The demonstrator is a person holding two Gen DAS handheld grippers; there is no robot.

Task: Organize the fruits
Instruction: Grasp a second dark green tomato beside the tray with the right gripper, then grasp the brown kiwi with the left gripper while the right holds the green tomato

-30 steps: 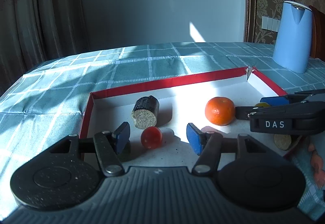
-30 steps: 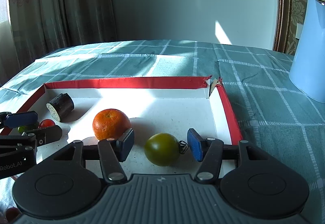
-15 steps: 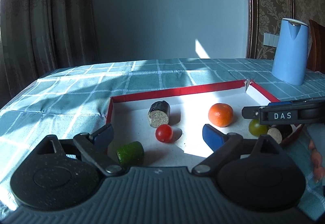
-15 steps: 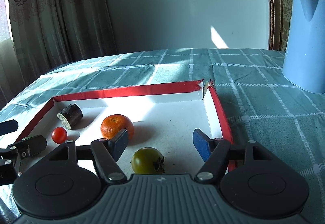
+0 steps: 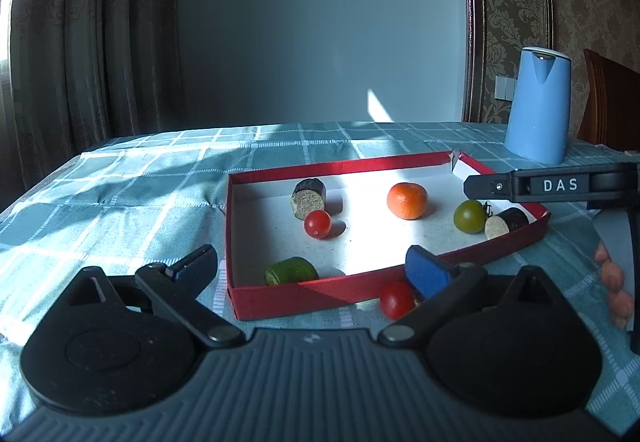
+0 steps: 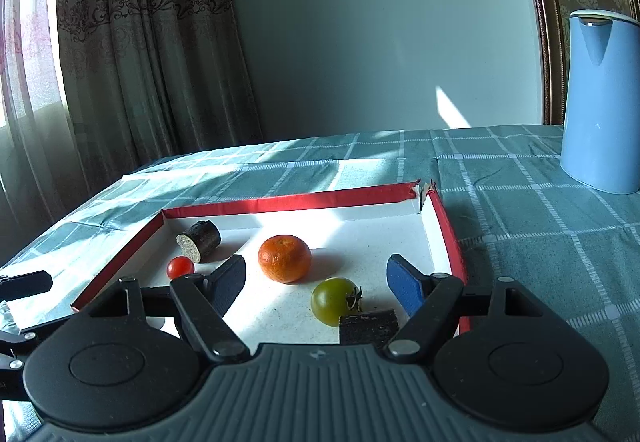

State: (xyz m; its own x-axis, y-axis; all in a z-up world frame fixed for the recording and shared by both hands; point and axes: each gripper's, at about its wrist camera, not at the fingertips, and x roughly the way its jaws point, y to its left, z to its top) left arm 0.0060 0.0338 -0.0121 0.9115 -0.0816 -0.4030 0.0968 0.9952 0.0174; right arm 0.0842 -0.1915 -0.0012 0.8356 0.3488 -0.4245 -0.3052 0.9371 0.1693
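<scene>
— Tomato outside the tray? Where does it lie from the left gripper (image 5: 312,266)?

— 1 red cherry tomato (image 5: 397,300) sits on the checked tablecloth (image 5: 132,197), just outside the near wall of the red tray (image 5: 280,300). From the left wrist view it lies at about 4 o'clock of the midpoint between the pads, just beside the blue right-hand pad (image 5: 426,276), maybe touching it; I cannot tell.

— And the jaws?

— Spread wide, holding nothing. The right gripper (image 6: 316,278) is also wide apart and empty, hanging over the tray near the green tomato (image 6: 334,301) and a dark cut piece (image 6: 368,328) at 6 o'clock of it.

— What is already in?

— An orange (image 5: 407,200), a 2nd cherry tomato (image 5: 317,224), a green chunk (image 5: 292,270) and another dark cut piece (image 5: 309,193) at 11 o'clock of the tray floor.

— Which hand is nearer the stray one?

— The left, I judge. The tomato is round, so no long axis matters; the gripper would need to shift toward 3 o'clock to centre it between the pads before closing. It may roll if nudged.
</scene>
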